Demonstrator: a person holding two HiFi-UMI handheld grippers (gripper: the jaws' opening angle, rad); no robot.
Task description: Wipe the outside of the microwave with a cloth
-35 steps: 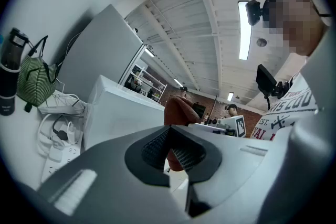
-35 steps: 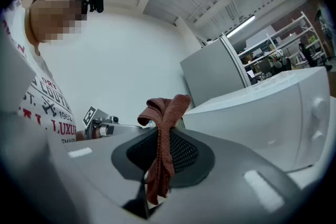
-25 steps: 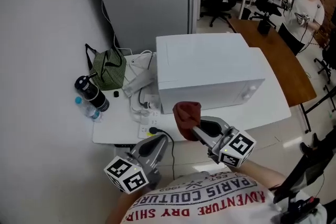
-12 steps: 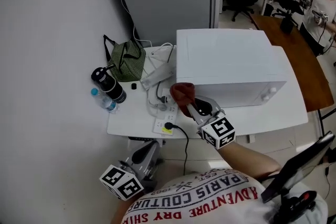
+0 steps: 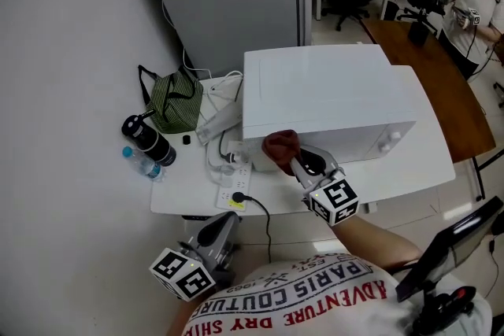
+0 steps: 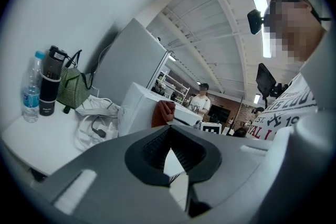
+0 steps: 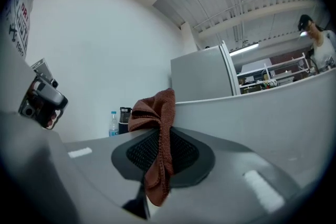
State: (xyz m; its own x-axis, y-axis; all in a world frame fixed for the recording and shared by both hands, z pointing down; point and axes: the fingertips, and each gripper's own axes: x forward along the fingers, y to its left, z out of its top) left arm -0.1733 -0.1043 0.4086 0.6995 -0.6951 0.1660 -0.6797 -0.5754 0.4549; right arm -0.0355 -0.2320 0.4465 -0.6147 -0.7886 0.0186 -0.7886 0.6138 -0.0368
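Rust-brown cloth (image 5: 281, 147) is clamped between the fingers (image 7: 181, 153) of the right gripper (image 5: 299, 163) and lies against the near wall of the white microwave (image 5: 331, 90), low down by its left corner. The microwave stands on a white desk (image 5: 185, 189). To its left are a power strip (image 5: 234, 189), loose cables (image 5: 216, 157), a green striped bag (image 5: 175, 108), a black flask (image 5: 146, 139) and a water bottle (image 5: 142, 163). The left gripper (image 5: 224, 223) hangs low, off the desk's near edge, its fingers (image 6: 152, 148) closed together on nothing.
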